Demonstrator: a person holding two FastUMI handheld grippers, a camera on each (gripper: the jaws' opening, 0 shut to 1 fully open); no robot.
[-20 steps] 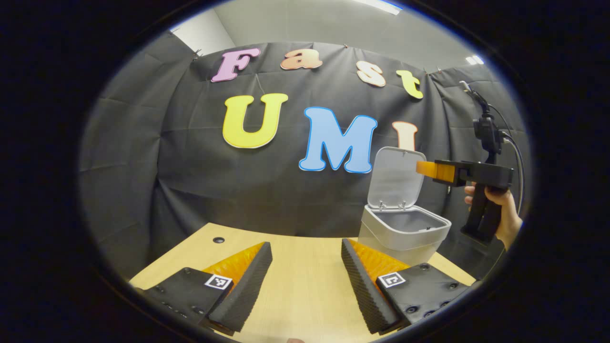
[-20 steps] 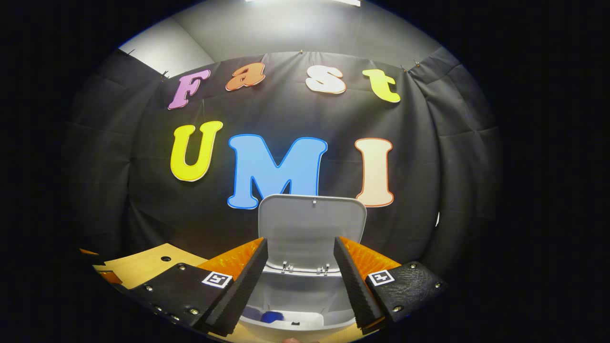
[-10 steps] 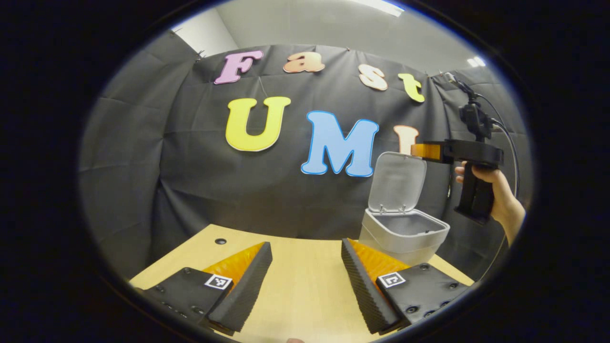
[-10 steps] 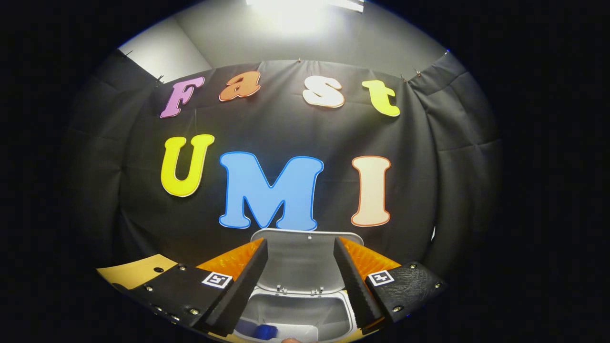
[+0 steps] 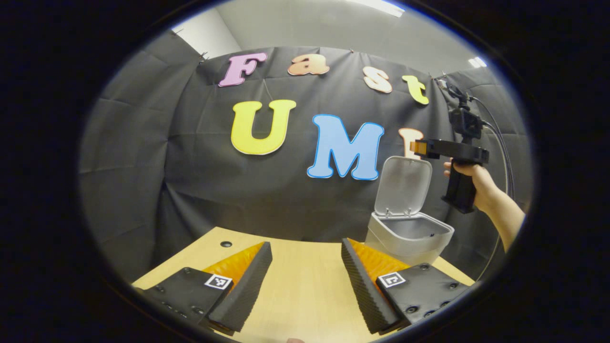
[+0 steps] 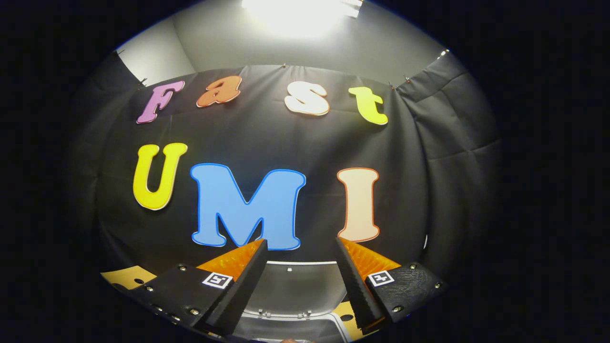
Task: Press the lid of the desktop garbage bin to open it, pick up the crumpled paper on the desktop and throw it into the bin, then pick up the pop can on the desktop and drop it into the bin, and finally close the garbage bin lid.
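Bin (image 5: pixel 410 233): stood on the far right part of the tabletop (image 5: pixel 305 286), close to the black cloth wall; this is the landmark for the rest.
Lid (image 5: pixel 403 186): was swung up and open, standing nearly upright at the back of the bin; in the right gripper view it showed low down between the fingers (image 6: pixel 290 290), with its hinges at the bottom edge.
Left hand-held gripper (image 5: pixel 305 281): was released — its two fingers spread wide with nothing between them — and hung low over the tabletop, to the left of the bin and nearer than it.
Right hand-held gripper (image 6: pixel 301 286): was also released, fingers apart and empty, pointing at the cloth wall above the bin's lid; in the left gripper view it was seen from the side (image 5: pixel 419 147), held level just above the lid's top edge.
Hand (image 5: pixel 476 183): gripped the right hand-held gripper's handle, to the right of the lid and above the bin.
Paper and can: I could not tell — the inside of the bin was not visible enough.
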